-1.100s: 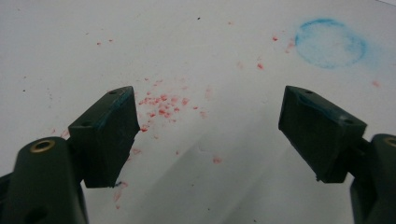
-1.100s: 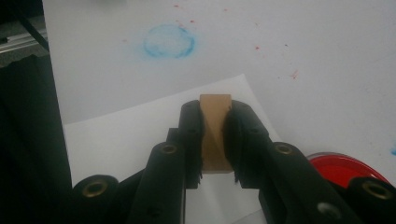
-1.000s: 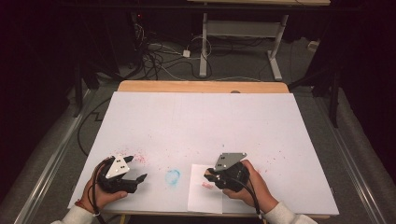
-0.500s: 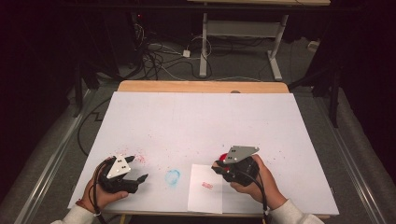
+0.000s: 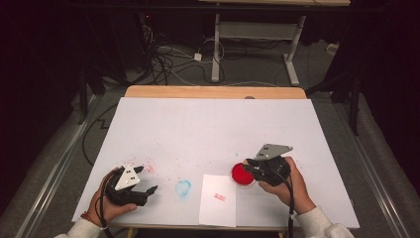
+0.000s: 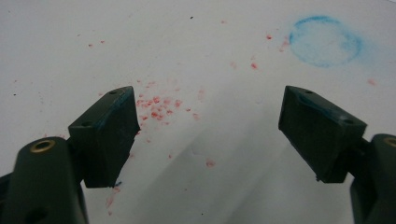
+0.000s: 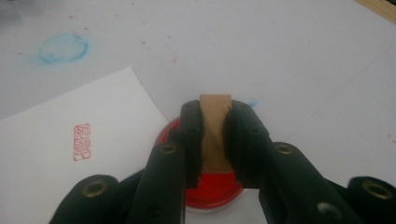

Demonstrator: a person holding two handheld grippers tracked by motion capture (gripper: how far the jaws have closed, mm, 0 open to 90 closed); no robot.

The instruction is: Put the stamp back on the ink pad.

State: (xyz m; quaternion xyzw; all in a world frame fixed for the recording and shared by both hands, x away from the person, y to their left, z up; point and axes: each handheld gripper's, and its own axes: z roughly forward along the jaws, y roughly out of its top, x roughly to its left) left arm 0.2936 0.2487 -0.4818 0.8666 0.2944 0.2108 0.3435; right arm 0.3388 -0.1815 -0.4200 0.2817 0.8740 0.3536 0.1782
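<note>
Between the right gripper's [image 7: 215,140] closed jaws stood a wooden stamp [image 7: 215,122], over a red ink pad [image 5: 242,174] beside the stamped paper [image 5: 218,201]. Left gripper [image 5: 143,191] gaped empty above the white, ink-speckled table [image 5: 213,129]; cables crossed the dark floor.

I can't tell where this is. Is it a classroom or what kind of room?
Probably a workshop or lab, not a classroom: a white-covered table stained with ink, loose cables on the floor behind, and a bare metal desk frame.

The left gripper [image 5: 148,190] rests low, jaws spread wide. The right gripper [image 5: 246,168] seems tilted down, jaws clamped
</note>
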